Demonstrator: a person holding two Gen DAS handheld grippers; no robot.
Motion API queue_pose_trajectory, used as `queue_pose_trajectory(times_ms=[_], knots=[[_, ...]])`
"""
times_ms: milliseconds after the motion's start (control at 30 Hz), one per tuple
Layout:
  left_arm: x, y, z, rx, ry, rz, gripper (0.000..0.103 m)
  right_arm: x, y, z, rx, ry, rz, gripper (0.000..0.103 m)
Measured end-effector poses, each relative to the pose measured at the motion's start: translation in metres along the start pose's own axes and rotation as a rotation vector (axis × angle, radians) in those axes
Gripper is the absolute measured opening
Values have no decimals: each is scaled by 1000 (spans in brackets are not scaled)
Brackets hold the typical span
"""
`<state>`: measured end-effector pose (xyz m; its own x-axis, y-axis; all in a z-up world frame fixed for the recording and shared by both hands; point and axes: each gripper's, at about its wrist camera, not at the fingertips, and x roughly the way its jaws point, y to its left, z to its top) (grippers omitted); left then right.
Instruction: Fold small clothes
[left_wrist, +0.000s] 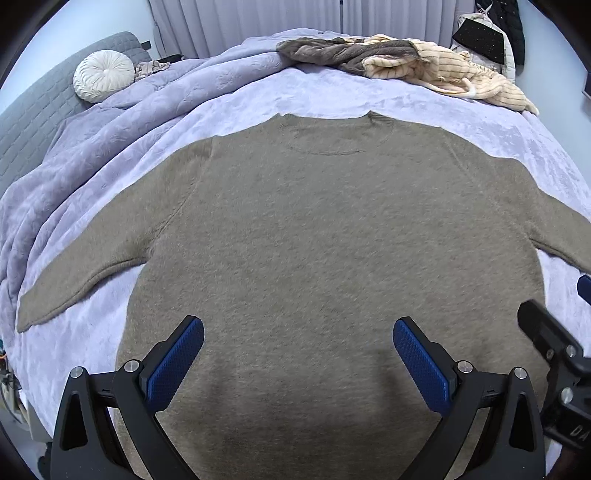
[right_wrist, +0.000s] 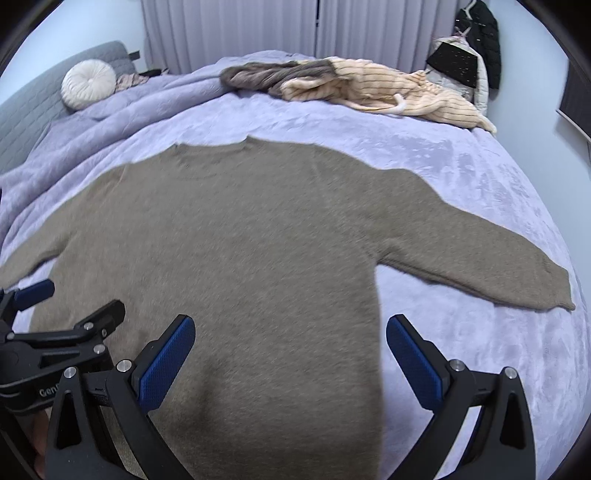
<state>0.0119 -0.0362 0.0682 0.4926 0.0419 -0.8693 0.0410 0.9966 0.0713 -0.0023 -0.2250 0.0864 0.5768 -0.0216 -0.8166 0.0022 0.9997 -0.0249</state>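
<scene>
Left wrist: my left gripper (left_wrist: 298, 363) hangs over the hem end of the taupe sweater (left_wrist: 314, 236), jaws apart and empty. The sweater lies flat on the lavender bed (left_wrist: 480, 122), both sleeves spread.

Right wrist: my right gripper (right_wrist: 290, 360) hangs over the sweater's right edge, jaws apart too. I judge folding hasn't begun; next, I'd pinch 1 sleeve (right_wrist: 491, 266) and bring it across.
</scene>
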Motion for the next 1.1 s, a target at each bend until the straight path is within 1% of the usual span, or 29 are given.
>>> queue_pose_trajectory(times_ms=[133, 267, 467, 567, 833, 1100], knots=[[-5, -18, 10, 27, -14, -4, 103, -7, -21, 9, 47, -36, -21, 103], [-9, -37, 19, 53, -25, -8, 103, -9, -42, 16, 88, -54, -32, 103], [-10, -65, 30, 87, -31, -24, 103, -14, -75, 18, 152, -78, -41, 103], [-10, -81, 36, 104, -31, -35, 103, -15, -91, 18, 169, -85, -65, 103], [-5, -130, 56, 144, -28, -61, 103, -7, -155, 19, 258, -80, -120, 103], [2, -193, 75, 200, -30, -81, 103, 0, -223, 16, 347, -75, -171, 103]])
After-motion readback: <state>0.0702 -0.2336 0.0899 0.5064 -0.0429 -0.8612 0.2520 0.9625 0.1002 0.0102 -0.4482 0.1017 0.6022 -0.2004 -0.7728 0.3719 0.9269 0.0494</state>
